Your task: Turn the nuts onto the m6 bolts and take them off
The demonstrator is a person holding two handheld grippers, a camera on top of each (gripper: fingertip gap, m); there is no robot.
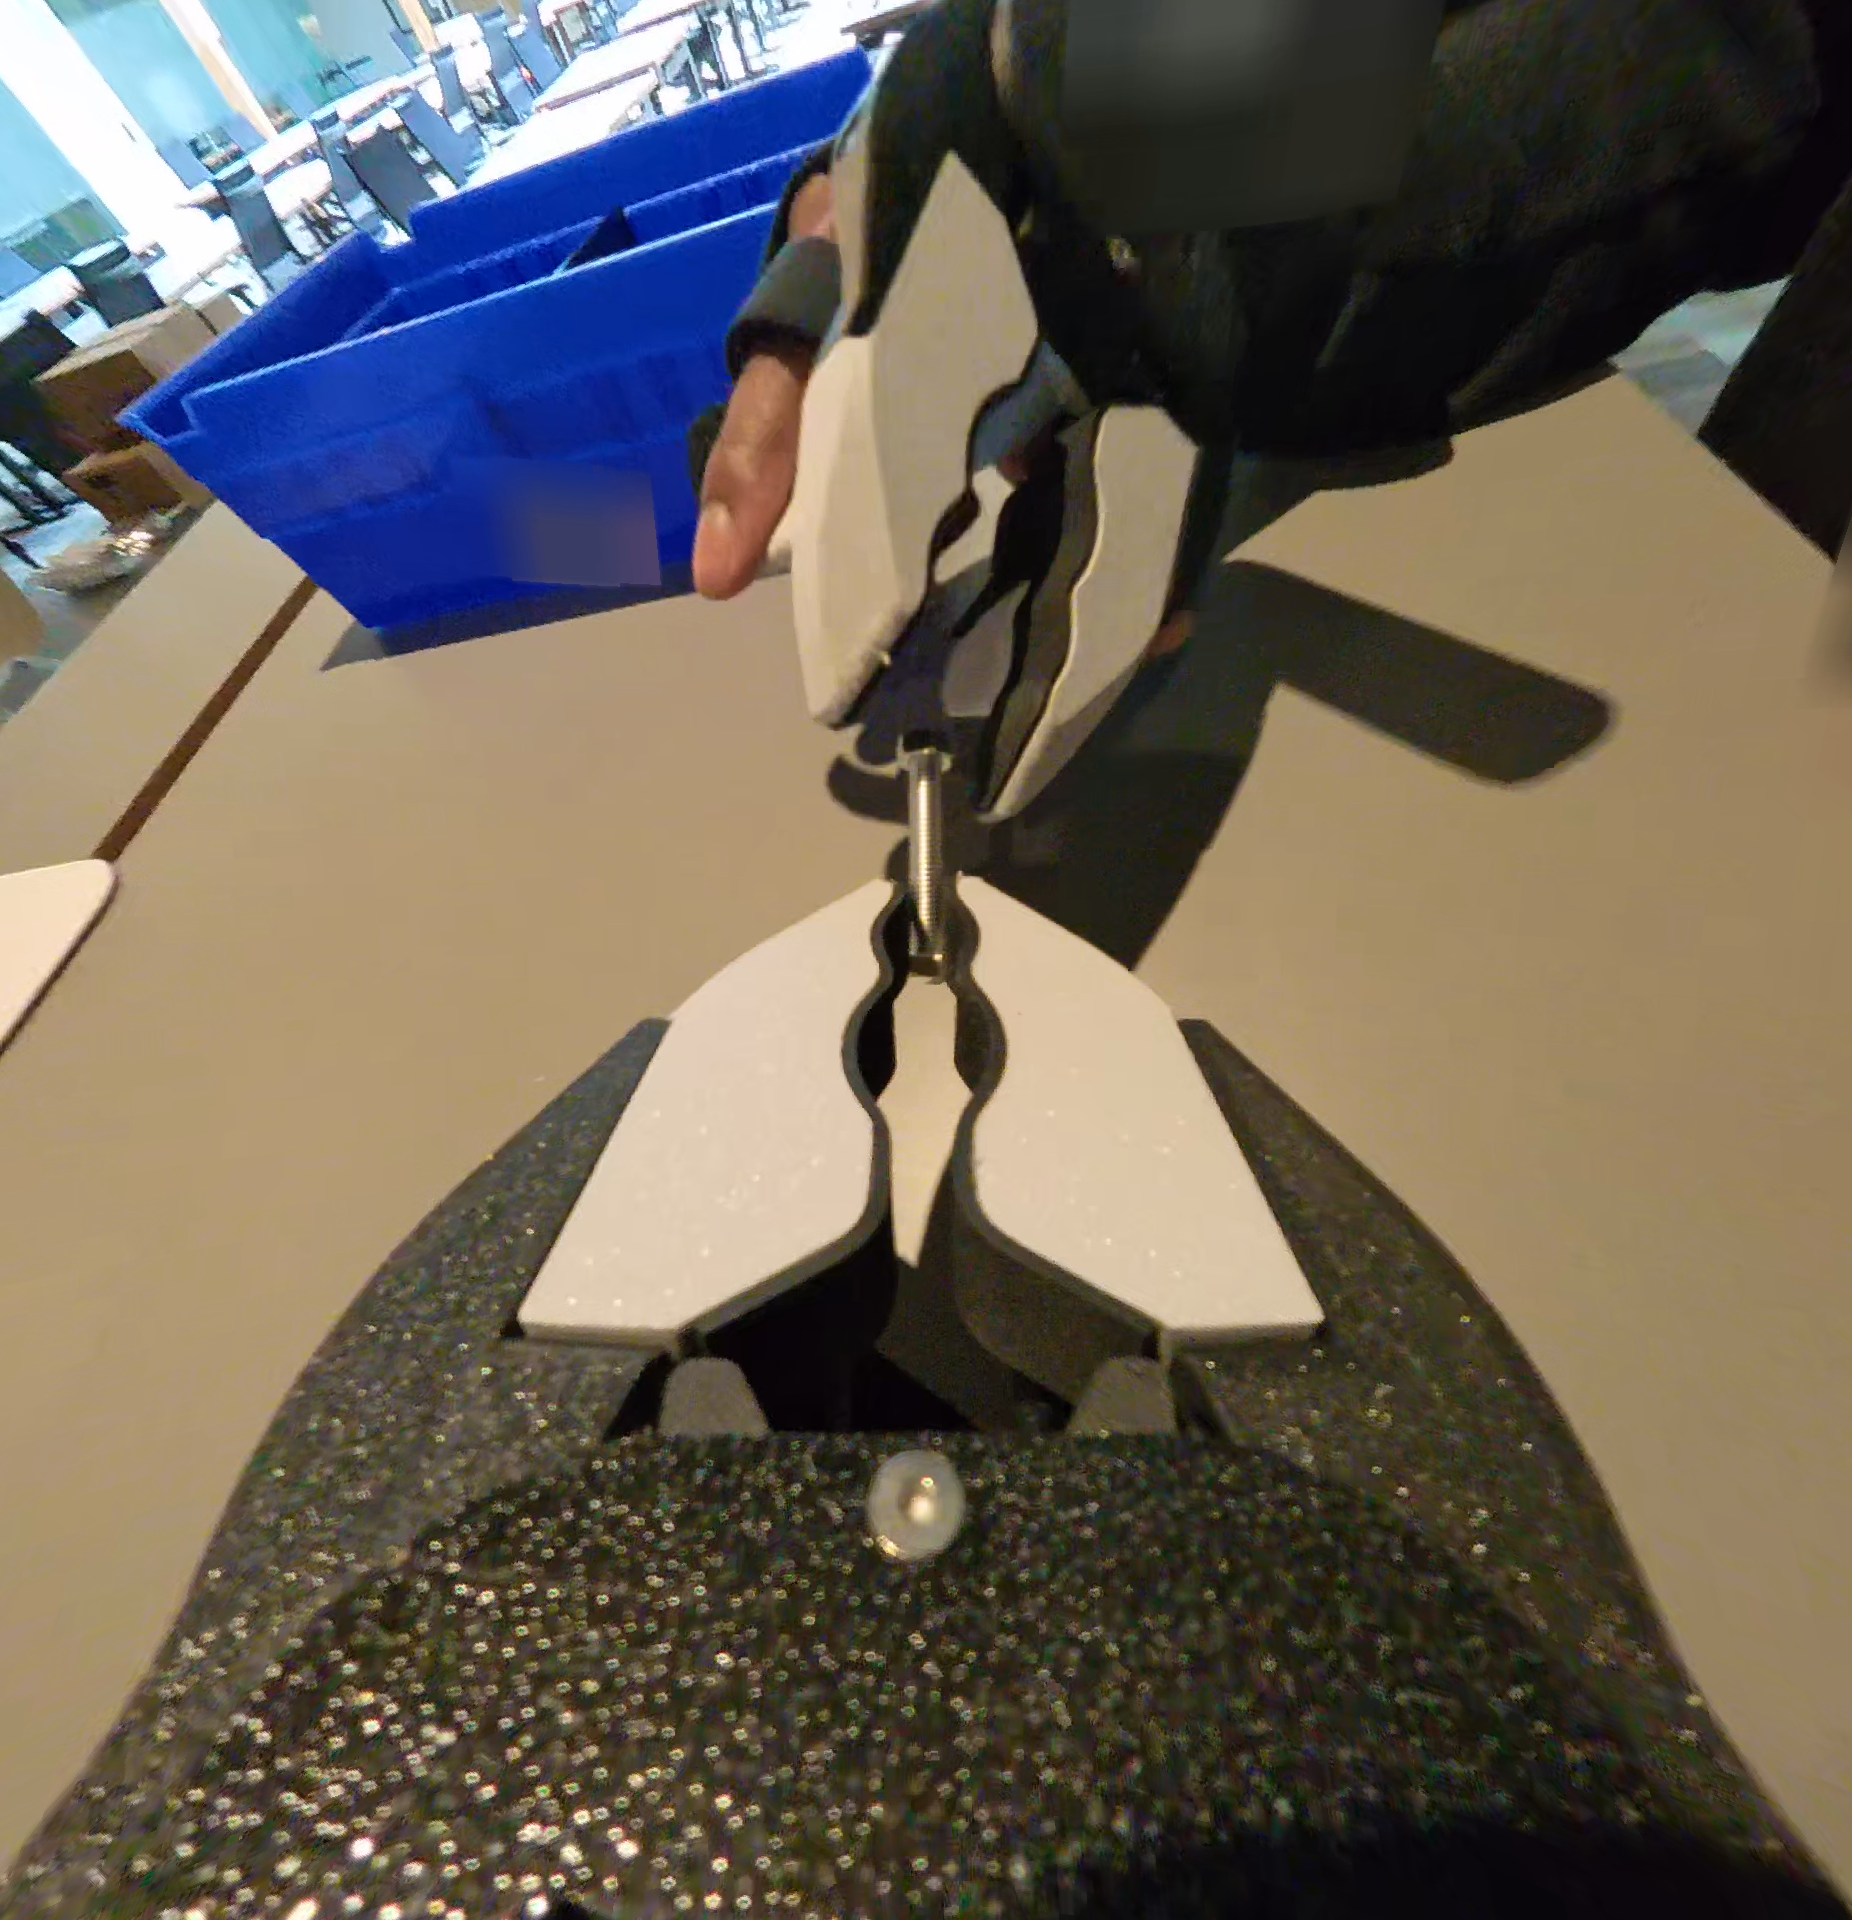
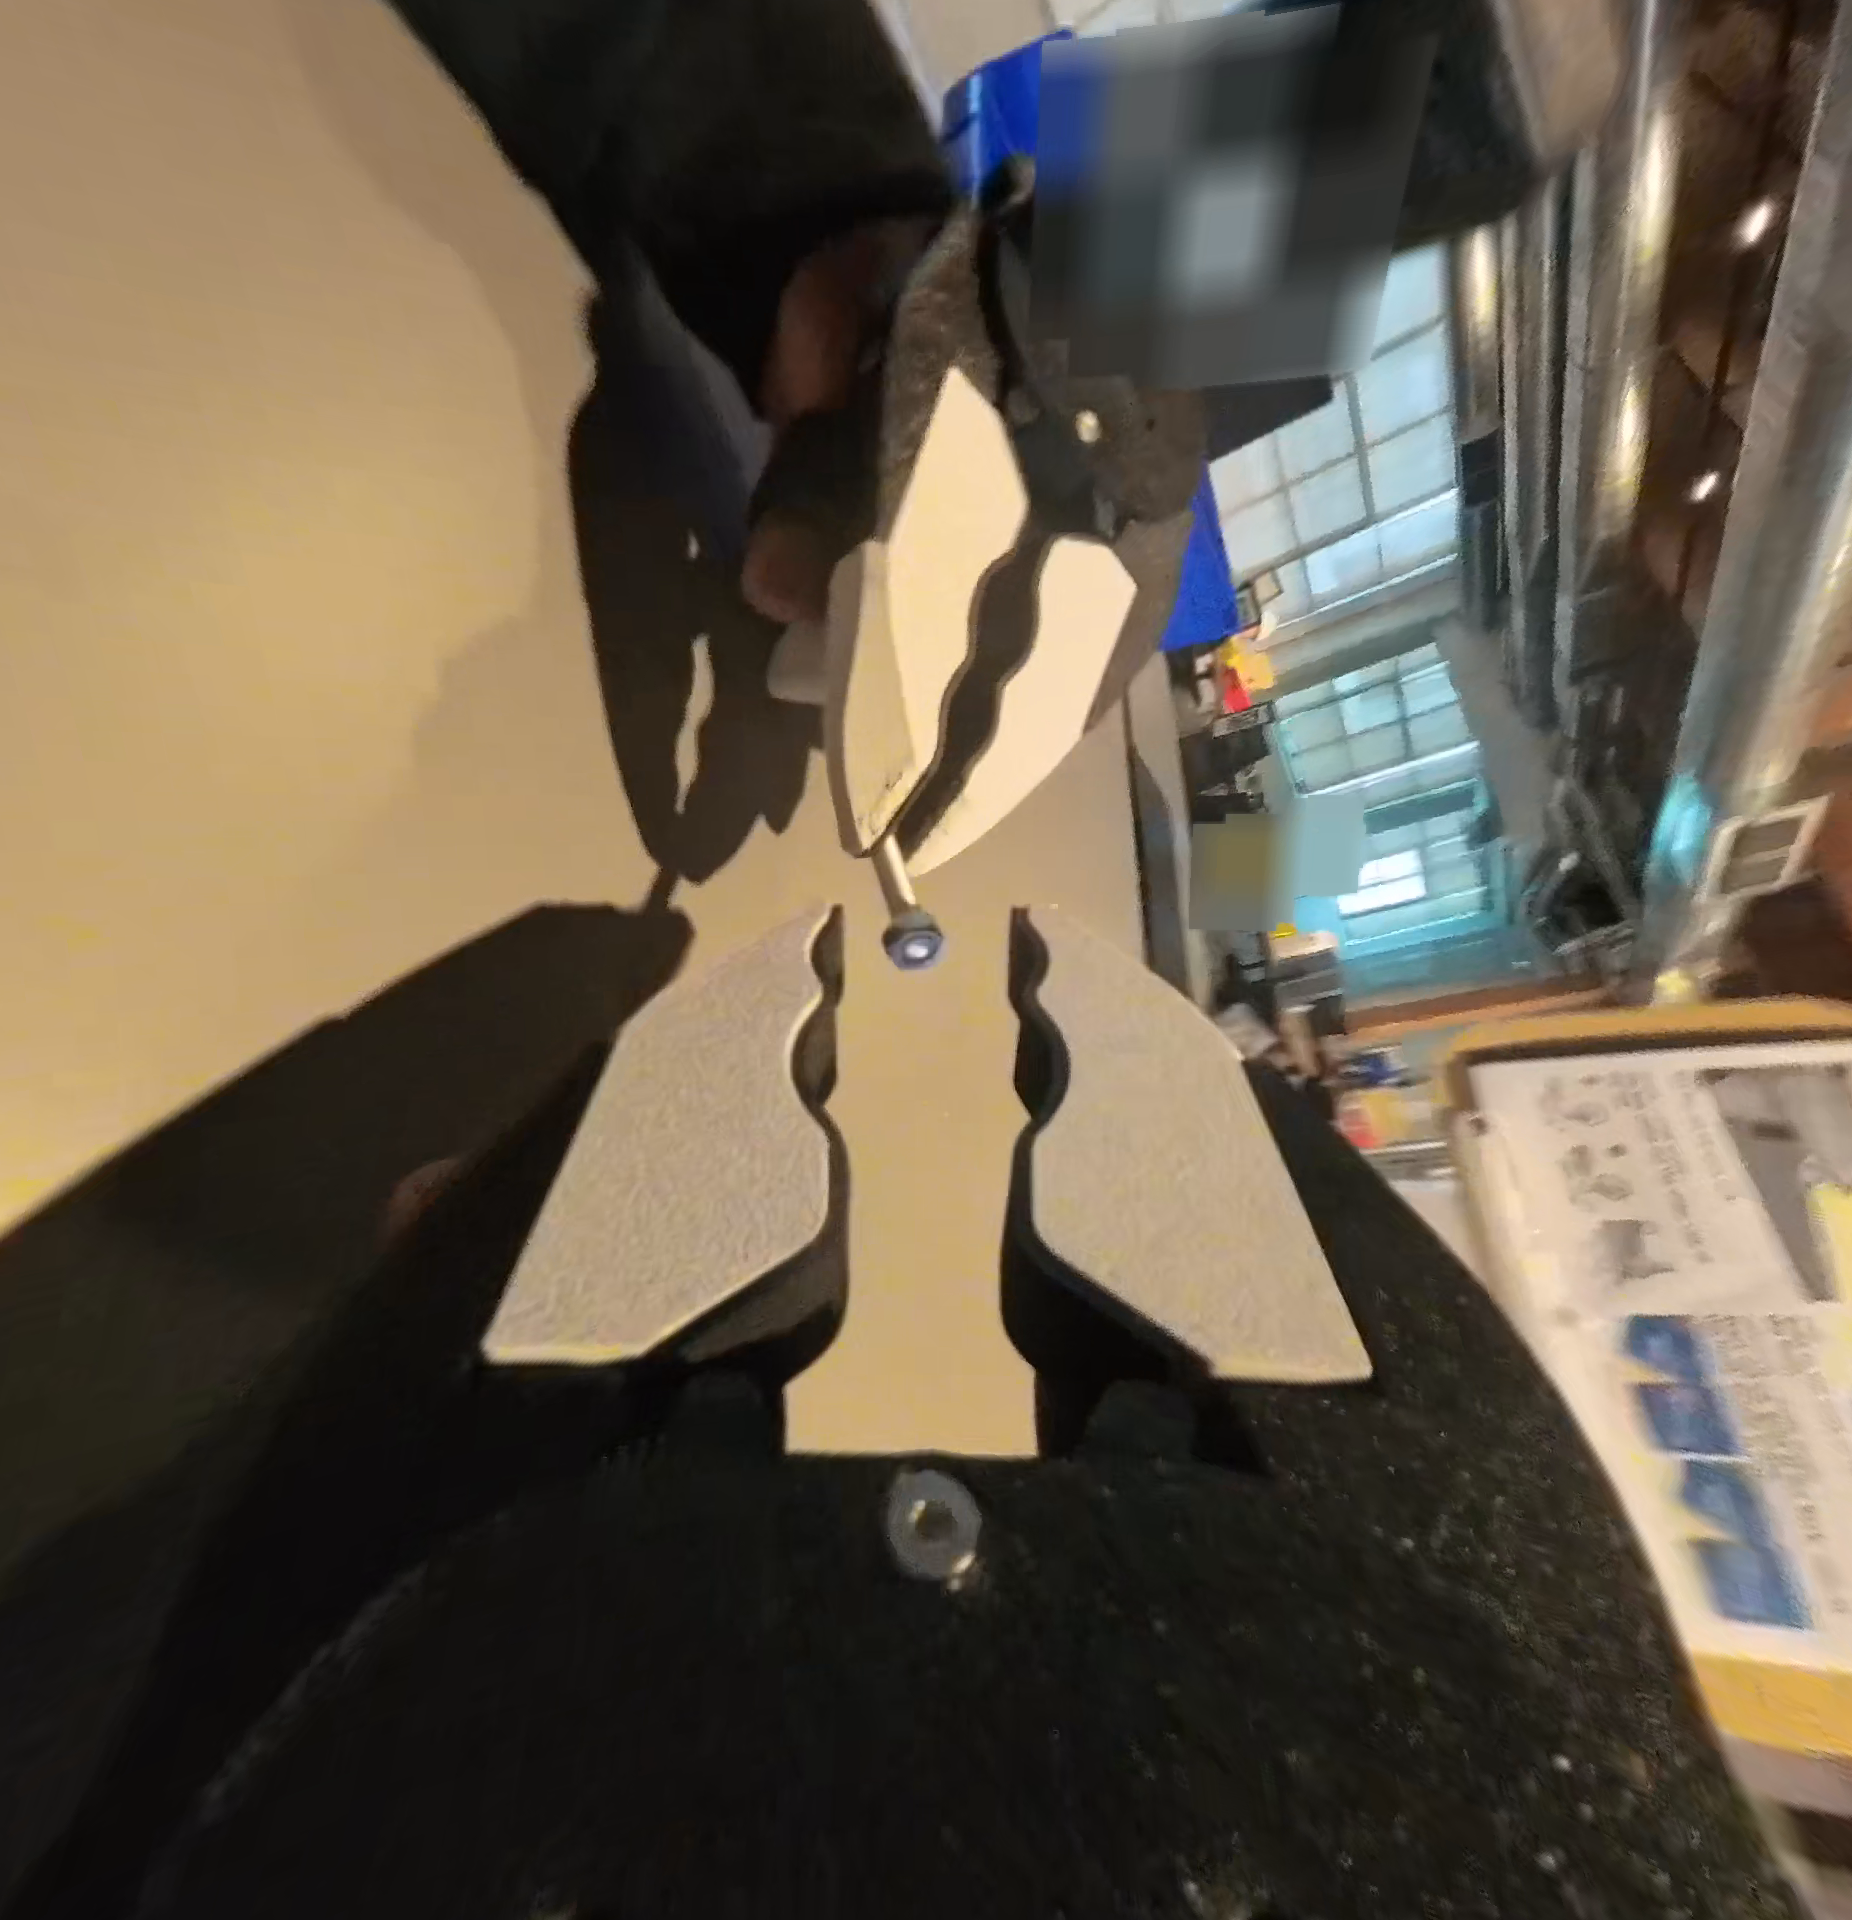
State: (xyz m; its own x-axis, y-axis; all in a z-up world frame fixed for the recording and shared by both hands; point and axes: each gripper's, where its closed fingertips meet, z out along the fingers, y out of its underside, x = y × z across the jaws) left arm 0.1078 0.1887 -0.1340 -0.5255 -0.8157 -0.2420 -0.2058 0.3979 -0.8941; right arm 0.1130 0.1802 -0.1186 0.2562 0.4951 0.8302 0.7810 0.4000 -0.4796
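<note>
Bolt [image 1: 924, 831] is clamped at its lower end in my left gripper [image 1: 924, 940], jaws pinched narrow on it, shank pointing up and away over the tan table [image 1: 434, 935]. Nut [image 2: 911, 943] sits at the bolt's free end; in the right wrist view I see it end-on, just in front of my right gripper [image 2: 922, 925]. That gripper's jaws stand wide apart and are not touching the nut in that view. In the left wrist view the tips hide the nut end, so contact there I cannot tell; I go by the right wrist view and call it released.

Progress, my read: mid-cycle on one bolt. Nut is on the thread near the tip, so either only just started on or nearly spun off; I cannot tell which from a single moment. The shank between nut and left jaws is bare. Left to do: regrip the nut, finish the turning, then clear it from the bolt. No other bolts or nuts visible. Blue bins [image 1: 465, 416] stand well behind; printed sheets [image 2: 1670, 1299] lie off to the side.
</note>
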